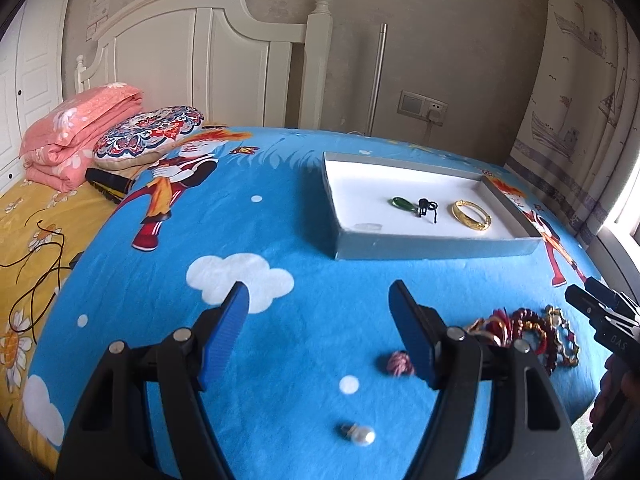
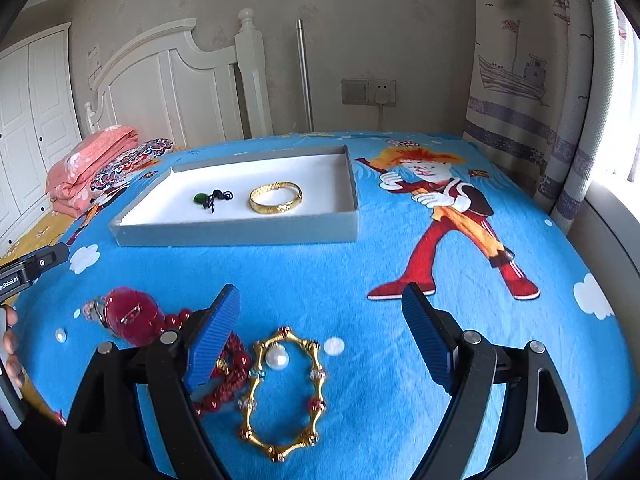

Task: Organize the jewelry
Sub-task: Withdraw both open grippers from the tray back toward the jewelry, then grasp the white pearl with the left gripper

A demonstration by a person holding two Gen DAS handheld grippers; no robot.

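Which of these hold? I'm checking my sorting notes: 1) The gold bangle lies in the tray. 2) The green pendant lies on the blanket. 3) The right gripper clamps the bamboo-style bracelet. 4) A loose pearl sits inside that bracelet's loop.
1) True: the gold bangle lies in the tray.
2) False: the green pendant is in the tray too.
3) False: the right gripper is opening, nothing held; the bamboo-style bracelet lies on the blanket.
4) True: the pearl.

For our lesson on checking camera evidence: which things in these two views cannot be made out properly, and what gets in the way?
- Red bead string, right wrist view: partly hidden behind a blue finger of the right gripper.
- Jewelry pile, left wrist view: blurred, partly behind the left gripper.
- Black item in the tray: too small to identify.
- Small pink item: blurred.
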